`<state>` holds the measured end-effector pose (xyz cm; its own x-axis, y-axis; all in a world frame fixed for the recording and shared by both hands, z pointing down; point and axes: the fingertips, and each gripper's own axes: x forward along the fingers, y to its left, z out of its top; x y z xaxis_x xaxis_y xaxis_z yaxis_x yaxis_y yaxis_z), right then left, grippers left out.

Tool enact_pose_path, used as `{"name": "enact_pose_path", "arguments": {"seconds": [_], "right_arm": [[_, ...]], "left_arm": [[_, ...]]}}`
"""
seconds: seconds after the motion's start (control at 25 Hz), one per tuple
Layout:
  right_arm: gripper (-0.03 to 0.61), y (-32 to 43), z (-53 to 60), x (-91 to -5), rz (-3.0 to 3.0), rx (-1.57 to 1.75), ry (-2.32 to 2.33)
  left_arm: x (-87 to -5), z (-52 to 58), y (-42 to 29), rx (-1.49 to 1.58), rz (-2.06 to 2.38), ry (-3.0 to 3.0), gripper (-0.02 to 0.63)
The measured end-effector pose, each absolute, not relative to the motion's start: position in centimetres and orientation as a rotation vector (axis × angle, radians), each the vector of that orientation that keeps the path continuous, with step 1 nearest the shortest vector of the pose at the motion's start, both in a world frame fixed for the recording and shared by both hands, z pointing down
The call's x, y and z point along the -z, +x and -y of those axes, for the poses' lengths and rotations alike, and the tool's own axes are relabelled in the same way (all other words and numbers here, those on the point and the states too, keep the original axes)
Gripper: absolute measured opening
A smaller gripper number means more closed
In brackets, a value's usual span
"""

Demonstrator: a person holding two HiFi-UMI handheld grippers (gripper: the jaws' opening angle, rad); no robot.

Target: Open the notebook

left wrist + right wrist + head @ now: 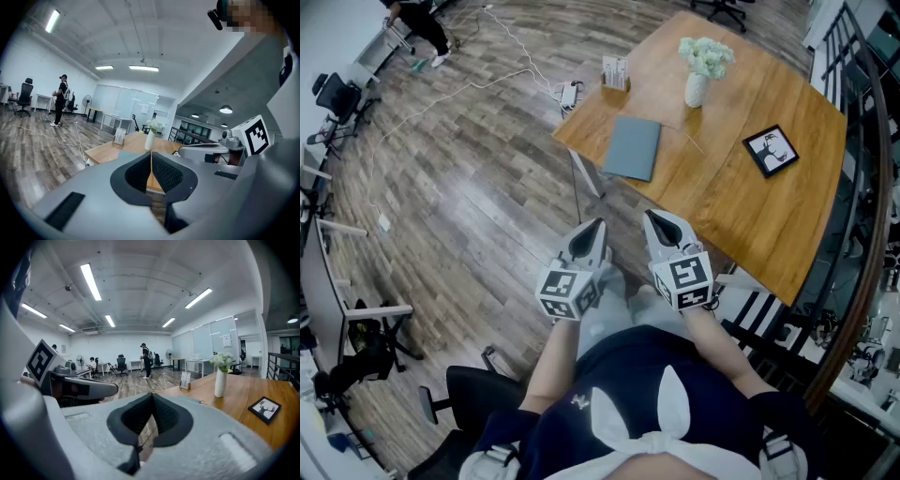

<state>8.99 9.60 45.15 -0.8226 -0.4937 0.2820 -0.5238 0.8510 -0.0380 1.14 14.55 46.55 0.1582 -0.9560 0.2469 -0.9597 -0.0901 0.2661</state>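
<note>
Short of the table (750,211) edge, left gripper (599,225) and right gripper (651,216) hang clenched, empty; notebook (633,147) well apart.

Wooden table (750,216): four items are being carried on its top. A closed grey notebook (633,147) is being kept flat near the left edge. A white vase (697,89) of pale flowers is being kept upright beyond it, toward the far side. A small card stand (615,72) is being kept at the far left corner. A black picture frame (770,150) is being kept right of the vase, apart from it.
</note>
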Motion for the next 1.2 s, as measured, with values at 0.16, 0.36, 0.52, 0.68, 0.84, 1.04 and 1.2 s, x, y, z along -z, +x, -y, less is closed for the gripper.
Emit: {"name": "enact_pose_path", "arguments": {"seconds": [0.16,0.36,0.52,0.68,0.84,1.04,1.2], "right_arm": [[-0.003,7.6,-8.8,-44.4,2.773,-0.154,0.807],[-0.002,5.4,-6.9,-43.9,2.773,-0.112,0.835],[-0.002,3.3,-5.5,-43.8,2.76,-0.079,0.846],[-0.002,1.6,-4.0,-44.1,2.74,-0.062,0.861],[-0.002,0.2,-2.1,-43.7,2.735,-0.068,0.87],[0.0,-1.7,-0.3,-44.0,2.717,-0.056,0.896],[0.007,-3.2,0.9,-44.2,2.704,-0.059,0.911]], "left_arm": [[-45.7,-13.7,-0.5,-0.013,1.82,2.097,0.025],[-45.4,-11.6,-3.0,-0.03,1.806,2.119,0.025],[-45.3,-9.9,-5.1,-0.04,1.786,2.134,0.025],[-45.2,-8.0,-7.0,-0.044,1.772,2.149,0.025],[-45.3,-6.0,-8.1,-0.054,1.746,2.166,0.025],[-45.6,-3.9,-10.0,-0.055,1.714,2.188,0.025],[-45.9,-2.4,-11.7,-0.053,1.689,2.199,0.025]]}}
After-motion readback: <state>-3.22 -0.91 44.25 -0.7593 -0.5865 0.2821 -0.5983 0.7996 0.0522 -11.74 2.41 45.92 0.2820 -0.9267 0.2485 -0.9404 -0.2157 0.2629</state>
